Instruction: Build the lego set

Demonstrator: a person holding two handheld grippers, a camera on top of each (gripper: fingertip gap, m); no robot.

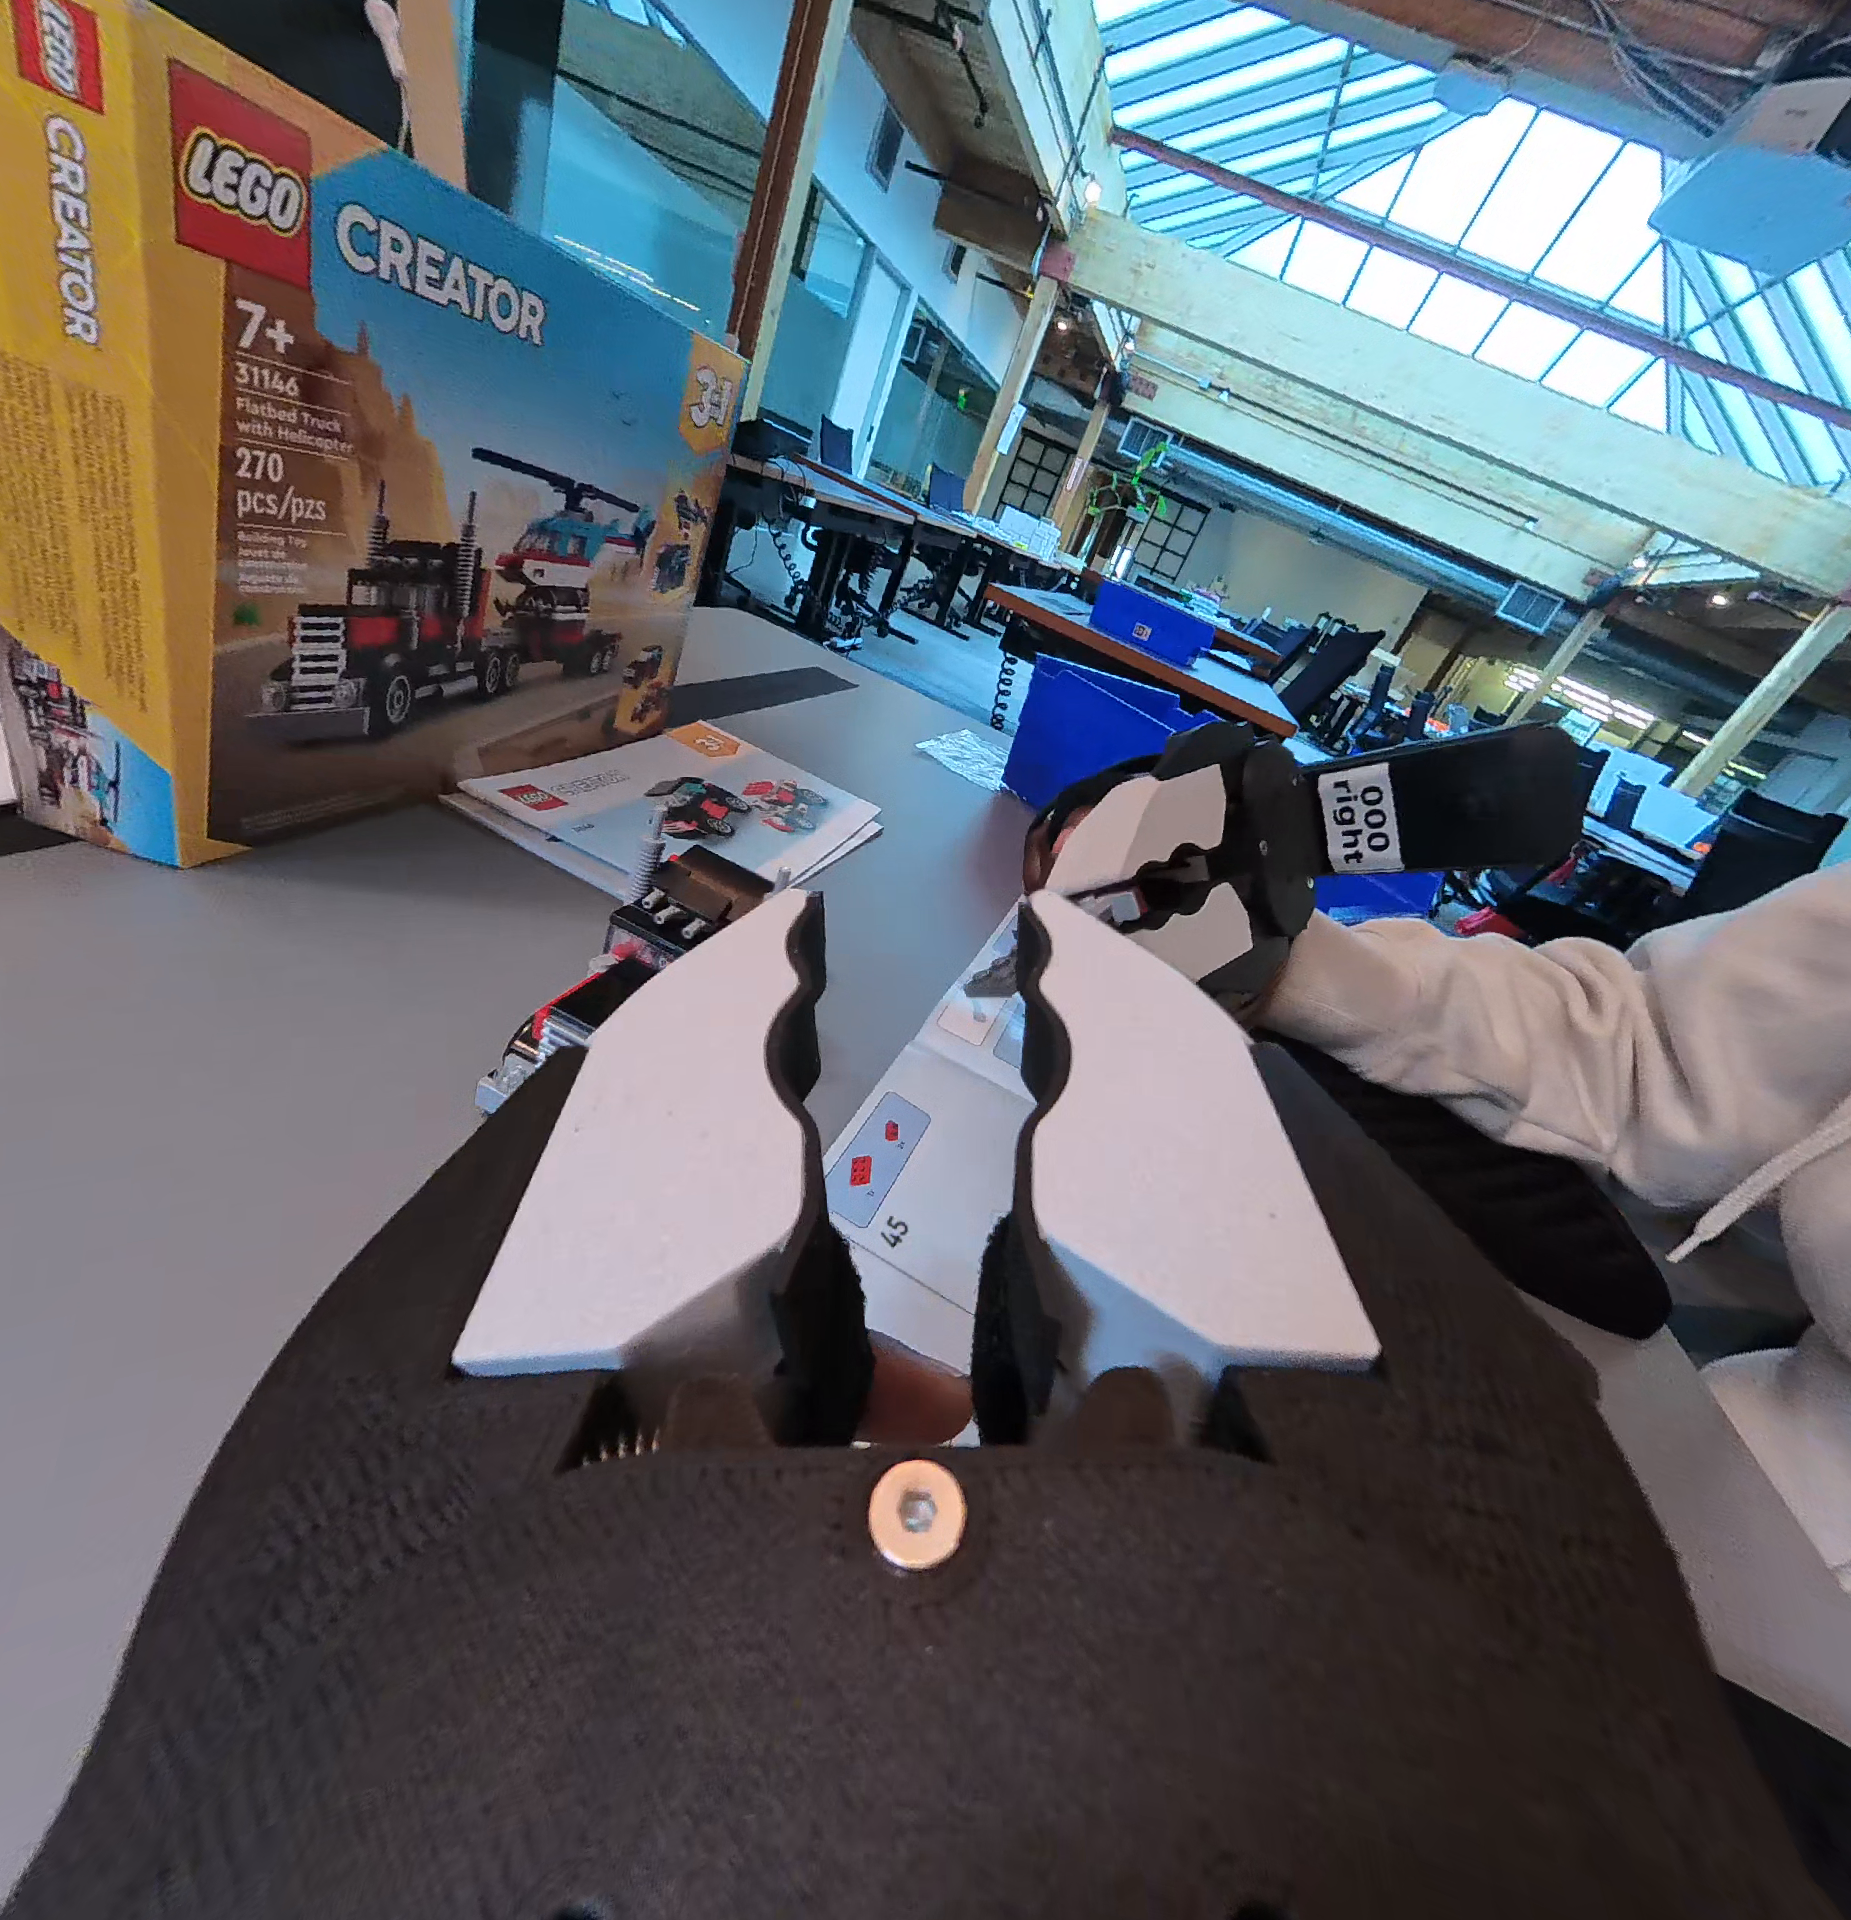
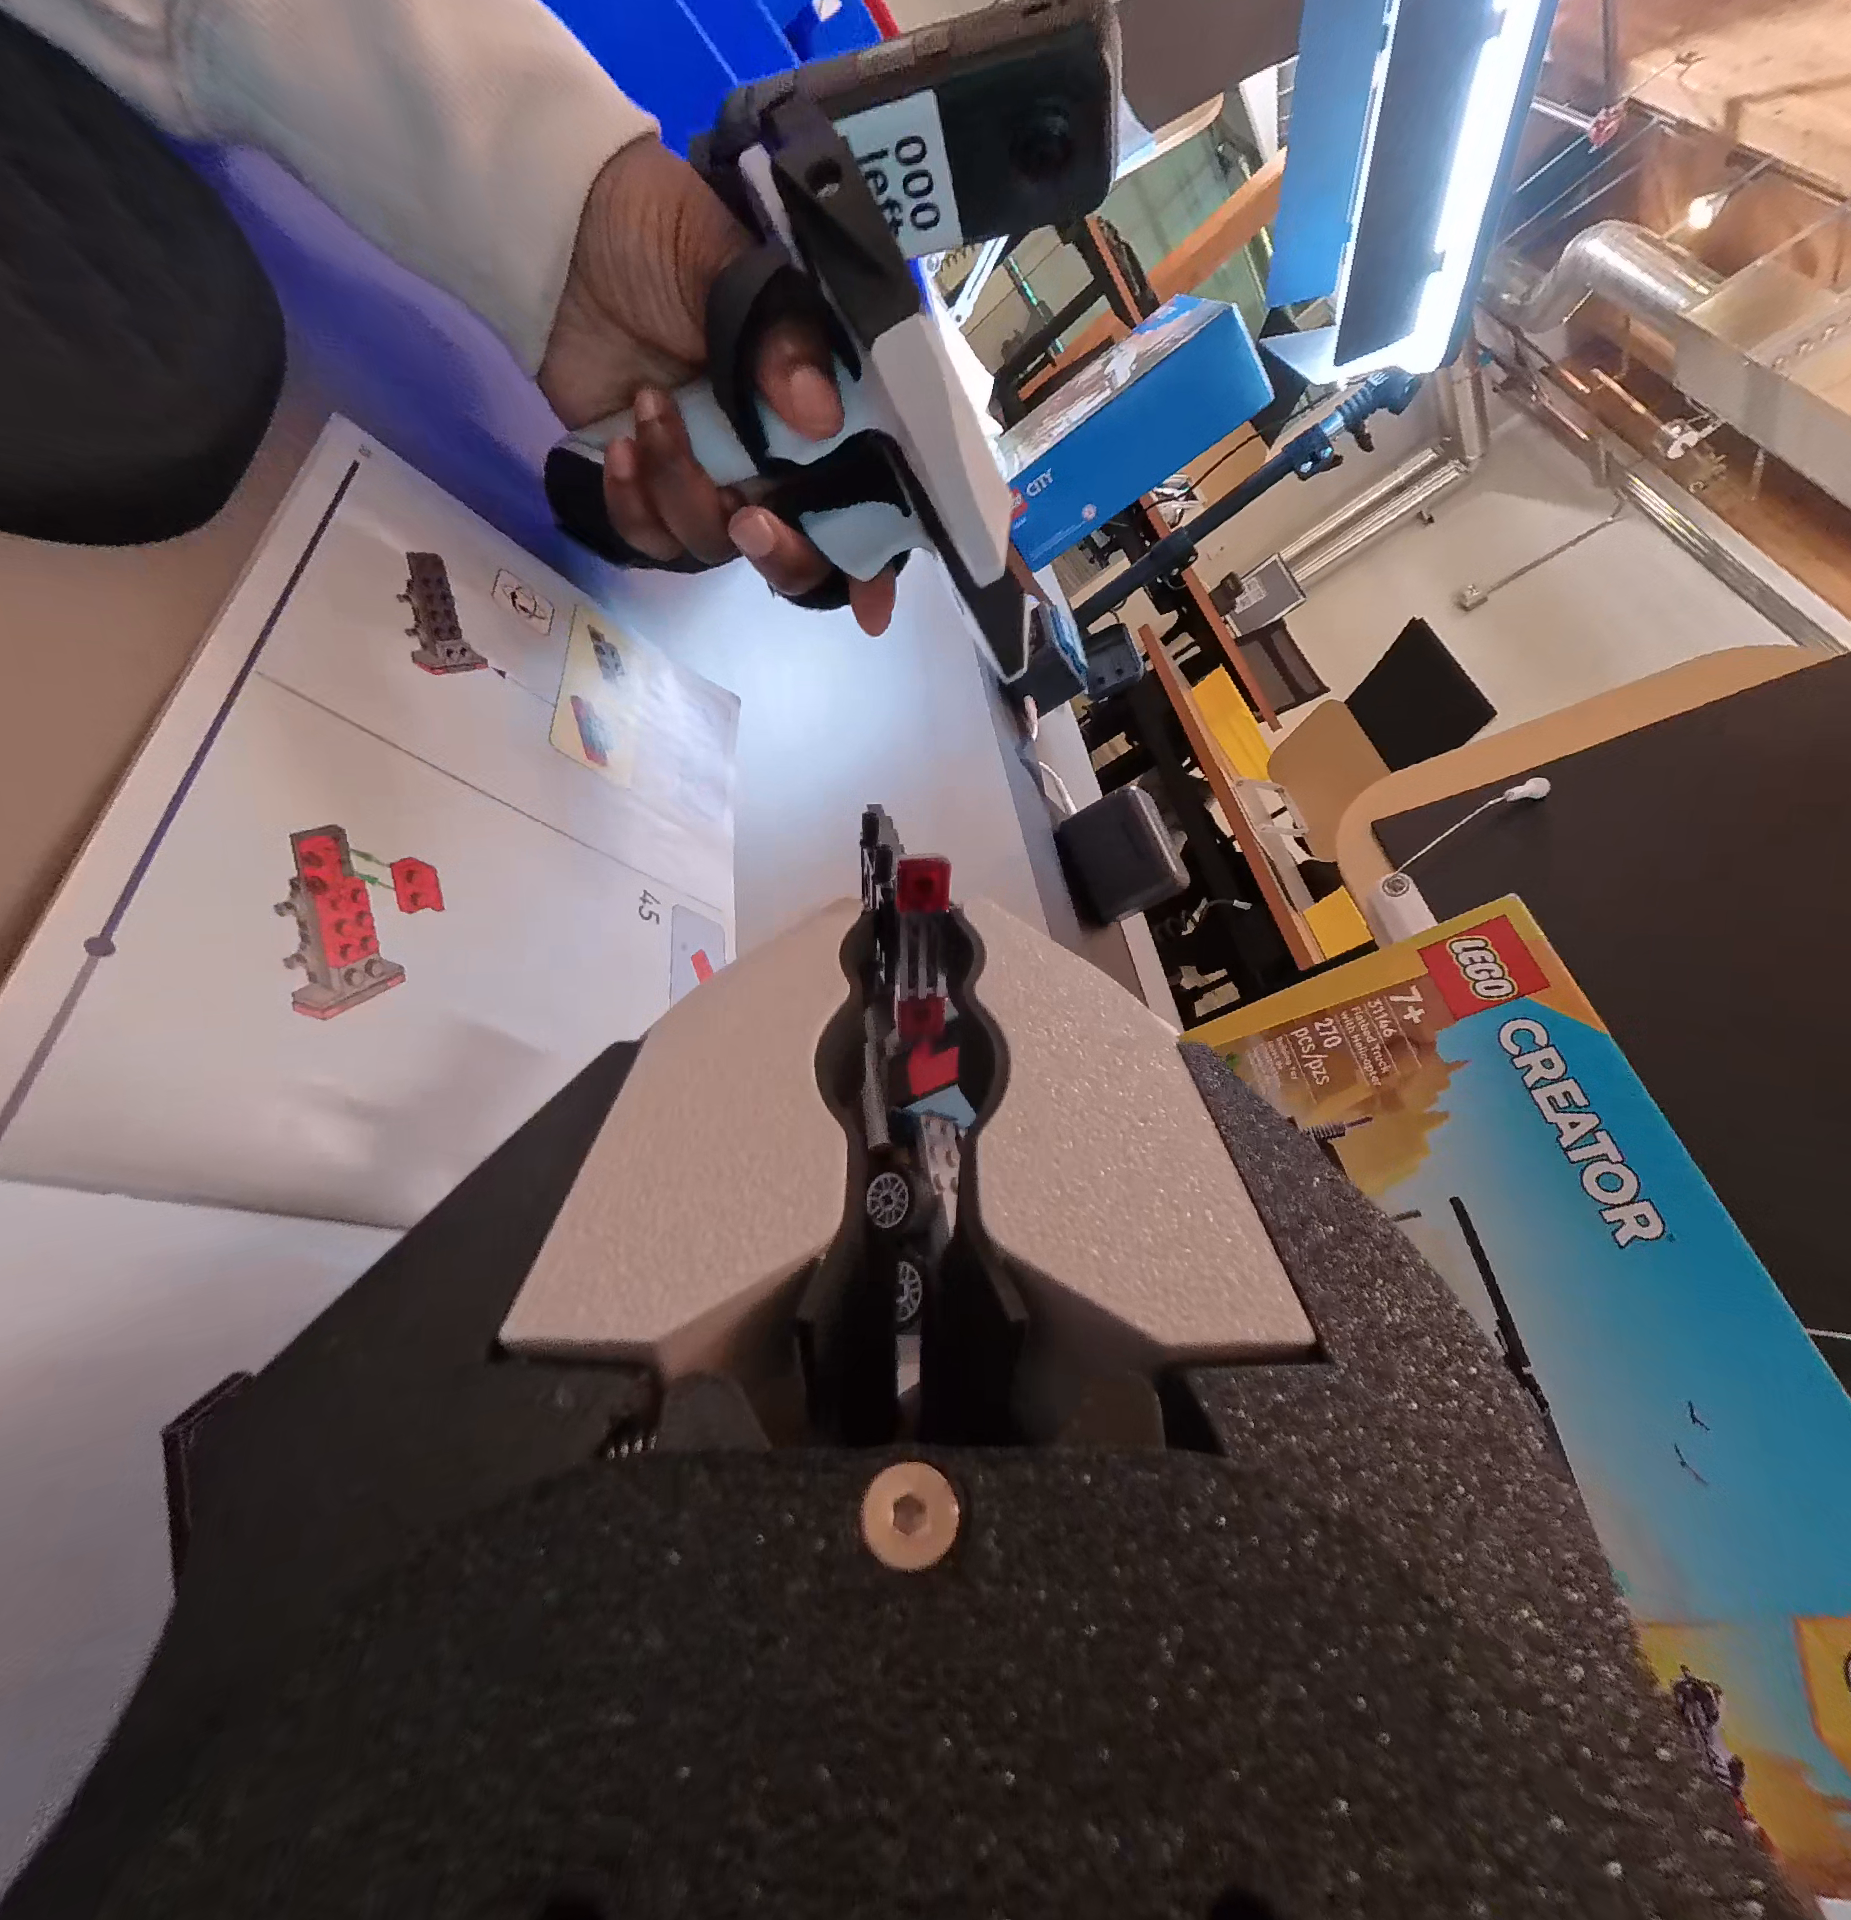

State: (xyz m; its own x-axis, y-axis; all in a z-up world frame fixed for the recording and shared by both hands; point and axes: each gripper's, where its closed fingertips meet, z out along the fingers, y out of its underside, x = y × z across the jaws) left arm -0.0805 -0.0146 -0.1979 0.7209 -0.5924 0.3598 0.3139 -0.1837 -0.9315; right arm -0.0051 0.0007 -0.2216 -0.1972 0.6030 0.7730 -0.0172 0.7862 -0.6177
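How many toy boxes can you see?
2: a yellow-and-blue box standing on the table behind the booklets, and a blue box farther back. More may be hidden.

Left tool (image 1: 921, 914) – matt grainy plastic; box (image 1: 381, 436) glossy card; table (image 1: 225, 1039) smooth matt grey; booklet (image 2: 381, 831) paper.

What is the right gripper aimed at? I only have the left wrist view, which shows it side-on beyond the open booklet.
Observer: At the truck model, seen through the narrow gap of the right gripper.
Operator: Is it gripping the truck?
Observer: I cannot tell. A wheel and red bricks fill the gap, but contact is unclear.
Operator: What does the booklet page show?
Observer: The open booklet pictures a red brick being added to a red and grey stack.
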